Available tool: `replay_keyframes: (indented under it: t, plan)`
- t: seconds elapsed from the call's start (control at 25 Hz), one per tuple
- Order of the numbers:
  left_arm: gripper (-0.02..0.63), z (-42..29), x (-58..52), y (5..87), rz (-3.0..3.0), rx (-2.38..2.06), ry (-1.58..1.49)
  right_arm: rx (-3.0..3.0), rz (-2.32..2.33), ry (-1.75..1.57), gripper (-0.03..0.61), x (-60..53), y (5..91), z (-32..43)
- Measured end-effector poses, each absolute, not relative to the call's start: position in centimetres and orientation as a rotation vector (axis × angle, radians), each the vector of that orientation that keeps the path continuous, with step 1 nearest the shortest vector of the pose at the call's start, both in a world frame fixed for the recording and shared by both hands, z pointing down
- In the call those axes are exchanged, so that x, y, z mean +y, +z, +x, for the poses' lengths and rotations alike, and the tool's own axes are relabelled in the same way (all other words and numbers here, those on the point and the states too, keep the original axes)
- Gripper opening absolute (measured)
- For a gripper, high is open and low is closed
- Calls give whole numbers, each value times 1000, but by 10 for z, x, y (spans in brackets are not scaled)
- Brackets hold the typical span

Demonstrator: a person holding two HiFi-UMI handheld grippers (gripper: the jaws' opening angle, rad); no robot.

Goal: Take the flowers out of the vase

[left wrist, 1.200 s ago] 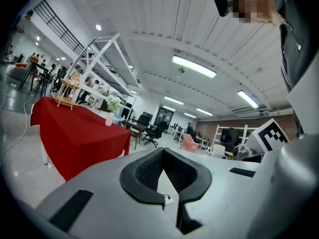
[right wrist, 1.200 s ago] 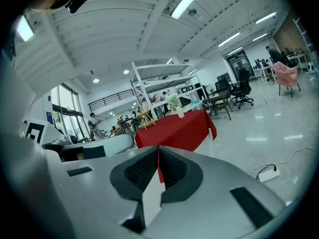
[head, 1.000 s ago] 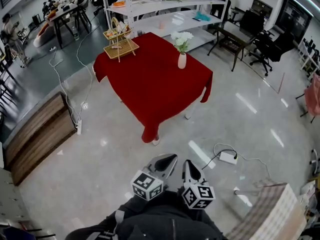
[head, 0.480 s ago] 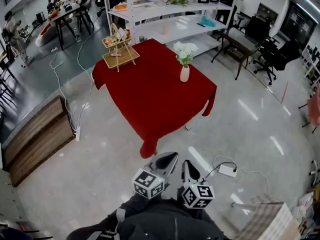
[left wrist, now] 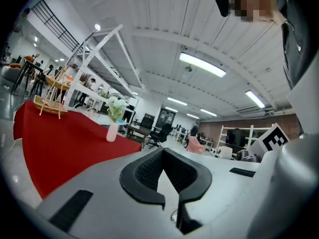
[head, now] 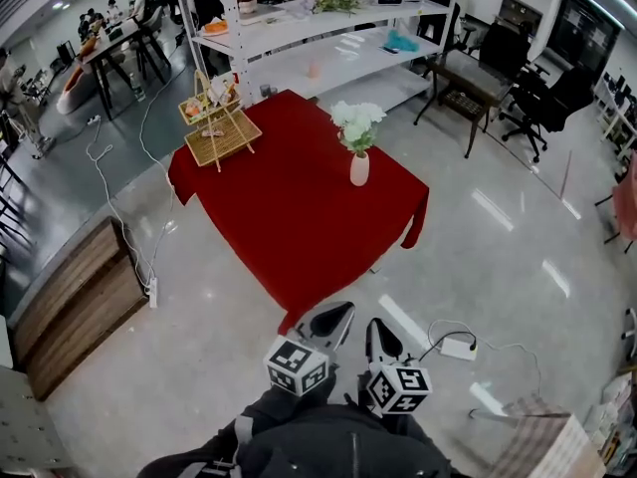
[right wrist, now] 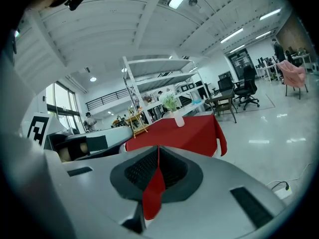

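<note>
In the head view, no part of the task was done. The flowers [head: 356, 119] stood in the white vase [head: 359, 168] on the red table [head: 289, 217], well apart from us. The left gripper [head: 336, 317] and the right gripper [head: 376, 333] hung low before us, just short of the table's near corner. A basket stand [head: 219, 127] sat at the far left corner, well apart from the vase. A cable [head: 456, 347] lay on the floor to our right, off the direct line.

In the left gripper view, the jaws met at their tips with nothing between them, and the vase [left wrist: 112, 131] showed small beyond.

In the right gripper view, the jaws were together and empty, with the vase [right wrist: 178, 118] ahead. We judged that the approach, grasp and lift all remained.
</note>
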State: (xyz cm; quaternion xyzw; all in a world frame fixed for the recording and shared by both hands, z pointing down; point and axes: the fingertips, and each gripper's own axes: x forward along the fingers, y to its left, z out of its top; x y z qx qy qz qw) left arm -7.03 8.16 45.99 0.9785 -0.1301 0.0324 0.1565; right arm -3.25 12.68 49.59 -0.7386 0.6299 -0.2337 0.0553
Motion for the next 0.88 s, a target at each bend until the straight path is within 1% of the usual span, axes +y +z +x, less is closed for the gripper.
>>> replay_keyframes:
  t: [0.48,0.88]
  plan:
    - [9,-21,4,454,2819,-336,88,1858,-2266,-725,12,58,496,17]
    - [9,-3,-31,459,2823,-297,96,1821,-2261,-757,12,21,504,31]
